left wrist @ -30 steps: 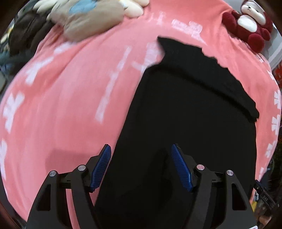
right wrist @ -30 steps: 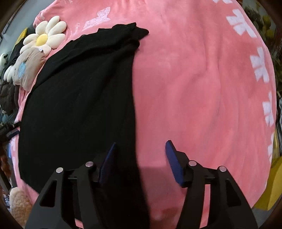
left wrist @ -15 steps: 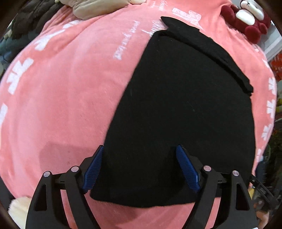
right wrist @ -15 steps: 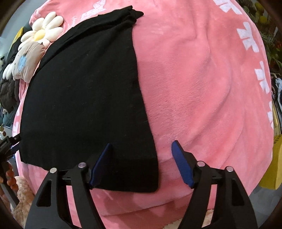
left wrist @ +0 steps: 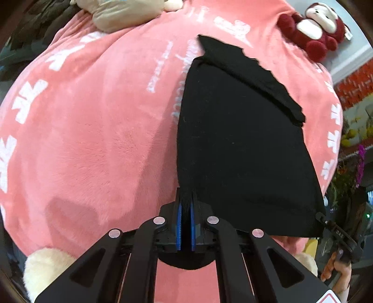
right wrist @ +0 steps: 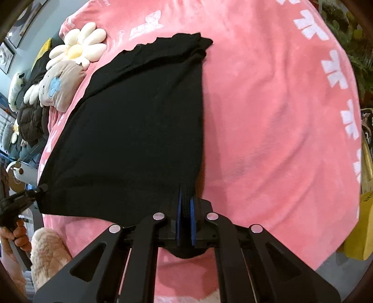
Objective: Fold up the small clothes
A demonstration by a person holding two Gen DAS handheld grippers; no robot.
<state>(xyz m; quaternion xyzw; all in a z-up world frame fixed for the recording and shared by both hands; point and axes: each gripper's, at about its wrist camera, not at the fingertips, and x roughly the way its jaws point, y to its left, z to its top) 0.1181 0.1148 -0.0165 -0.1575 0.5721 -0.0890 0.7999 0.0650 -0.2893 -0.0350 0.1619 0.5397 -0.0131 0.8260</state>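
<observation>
Both jaws just snapped closed | left gripper [left wrist: 184,205] and right gripper [right wrist: 185,202] each clamped on black garment [left wrist: 244,144] near hem, fabric pinched | fold-over ready

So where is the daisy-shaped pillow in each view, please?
Left wrist view: not clearly in it; only a beige plush toy shows at the top edge.
Right wrist view: upper left, daisy-shaped pillow beyond the garment.
Shared landmark: the black garment on the pink blanket.
</observation>
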